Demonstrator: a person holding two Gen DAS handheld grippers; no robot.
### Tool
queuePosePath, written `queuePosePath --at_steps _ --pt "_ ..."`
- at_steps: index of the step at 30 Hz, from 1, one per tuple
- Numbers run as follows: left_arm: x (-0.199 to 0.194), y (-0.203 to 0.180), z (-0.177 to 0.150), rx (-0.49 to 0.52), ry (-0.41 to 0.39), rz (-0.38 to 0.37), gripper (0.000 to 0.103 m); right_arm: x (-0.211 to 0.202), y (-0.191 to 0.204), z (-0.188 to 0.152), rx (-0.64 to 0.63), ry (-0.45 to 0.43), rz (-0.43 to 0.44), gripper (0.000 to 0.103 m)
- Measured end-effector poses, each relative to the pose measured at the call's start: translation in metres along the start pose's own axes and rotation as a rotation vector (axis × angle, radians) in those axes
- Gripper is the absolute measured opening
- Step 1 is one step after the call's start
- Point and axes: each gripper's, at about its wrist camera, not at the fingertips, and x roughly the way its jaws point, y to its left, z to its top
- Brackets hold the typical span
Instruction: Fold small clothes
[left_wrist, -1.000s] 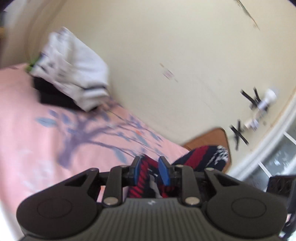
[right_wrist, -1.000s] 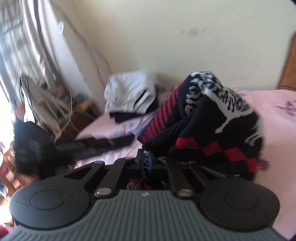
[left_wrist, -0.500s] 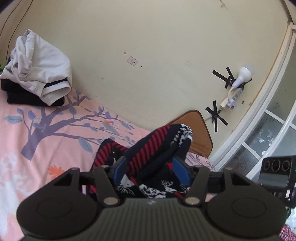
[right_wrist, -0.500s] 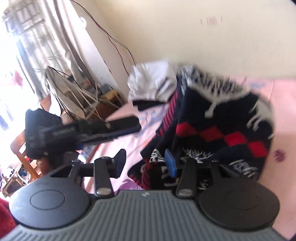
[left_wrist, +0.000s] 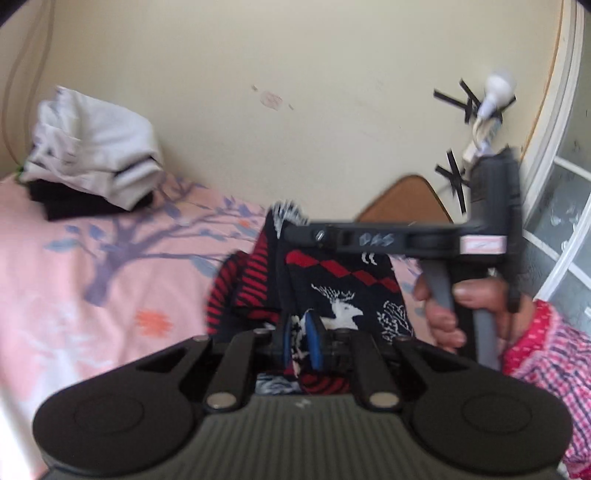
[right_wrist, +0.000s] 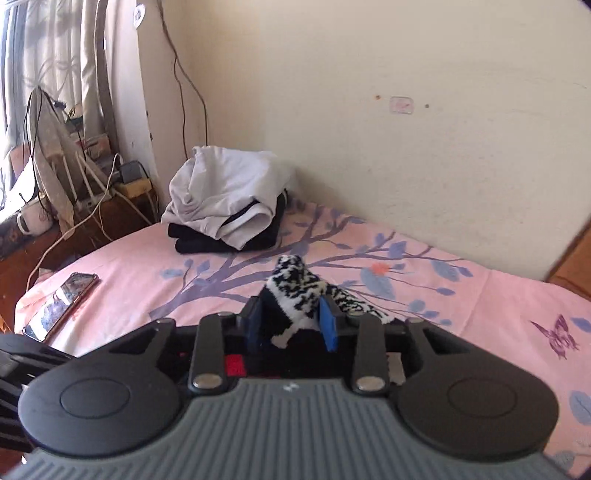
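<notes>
Left gripper (left_wrist: 299, 341) jaws have just snapped closed on the patterned sweater (left_wrist: 332, 291) over the bed (left_wrist: 92, 295), right gripper (right_wrist: 291, 325) jaws closing, seemingly pinching its twelve-o'clock cuff, another fold starting.

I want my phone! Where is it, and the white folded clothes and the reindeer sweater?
Red-edged flat phone (right_wrist: 61, 301), right wrist view, on its screen.
White folded cloth pile (right_wrist: 225, 184), right wrist view, top fold.
Navy knitted reindeer sweater (left_wrist: 341, 308), left wrist view, on the white reindeer.
</notes>
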Motion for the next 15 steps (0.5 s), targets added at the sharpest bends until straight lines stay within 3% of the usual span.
queuePosePath --at_steps 1,4,6,11,12,14,15 --pt "-0.002 0.007 0.000 -0.027 0.010 0.020 0.001 0.012 0.003 0.000 -0.003 0.023 0.017 0.038" --pt "0.019 0.025 -0.010 -0.079 0.088 0.091 0.002 0.044 0.015 -0.009 -0.062 0.042 -0.042 0.047" --pt "0.032 0.031 -0.020 -0.096 0.126 0.096 0.002 0.050 0.012 -0.011 -0.034 0.030 -0.045 0.050" --pt "0.019 0.030 -0.014 -0.091 0.091 0.077 0.002 0.048 0.012 -0.011 -0.041 0.009 -0.057 0.050" --pt "0.014 0.030 -0.009 -0.088 0.069 0.083 0.005 0.048 0.013 -0.011 -0.047 0.005 -0.061 0.050" --pt "0.005 0.028 0.003 -0.079 0.043 0.097 0.023 0.046 0.012 -0.009 -0.037 -0.010 -0.043 0.056" --pt "0.003 0.027 0.009 -0.072 0.032 0.104 0.040 0.041 0.010 -0.007 -0.022 -0.018 -0.019 0.067"
